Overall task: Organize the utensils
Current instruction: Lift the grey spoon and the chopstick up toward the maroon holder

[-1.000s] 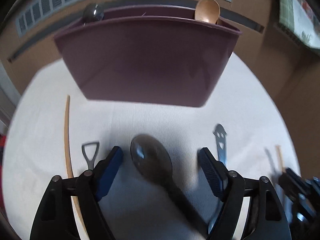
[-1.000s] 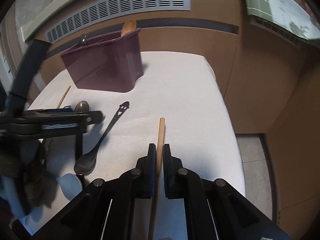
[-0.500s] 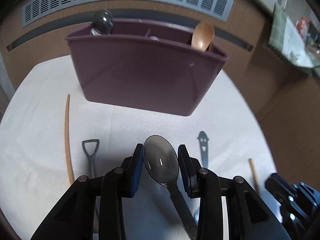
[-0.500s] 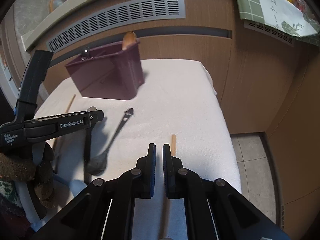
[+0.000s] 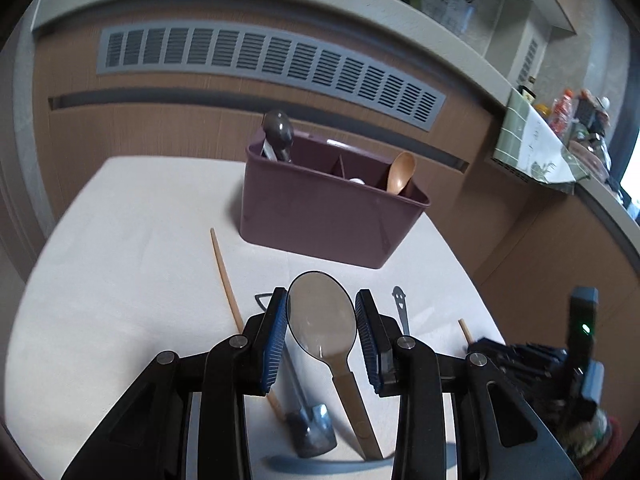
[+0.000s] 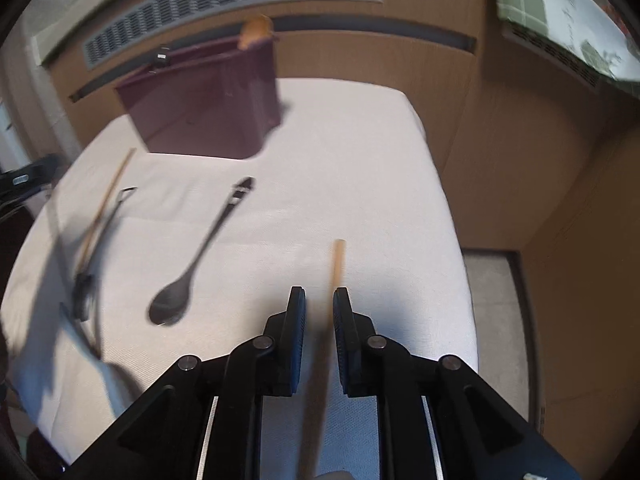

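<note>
White cloth (image 5: 120, 240) covers the table, with a wood-panelled wall and a long grey vent (image 5: 272, 68) behind. Against that wall stands the plum-coloured caddy (image 5: 332, 216), divided into compartments; a grey spoon (image 5: 277, 130) sticks up from its left end and a wooden spoon (image 5: 401, 172) from its right.

Left gripper (image 5: 321, 330): a second ago its fingers stood wide apart around a metal spoon lying flat on the cloth. Half a second ago they had closed on the bowl. Now the big spoon (image 5: 322, 316) is pinched by its bowl between the blue pads and raised clear of the table, handle hanging down toward the camera. The caddy looks farther off and lower than before, so the hand has lifted and drawn back. Pick-up done, I judge; carrying it to the caddy comes next.

Right gripper (image 6: 319, 320): a second ago it was clamped on a wooden chopstick (image 6: 338, 260). Now the jaws stand slightly parted with nothing between them; the stick lies on the cloth, running under the right finger. View is blurred with motion.

Still loose on the cloth: a second chopstick (image 5: 226, 276), a dark smiley-handled spoon (image 6: 200, 256), and a shovel-handled spoon (image 5: 308, 424) below the left gripper. Several trips remain.
</note>
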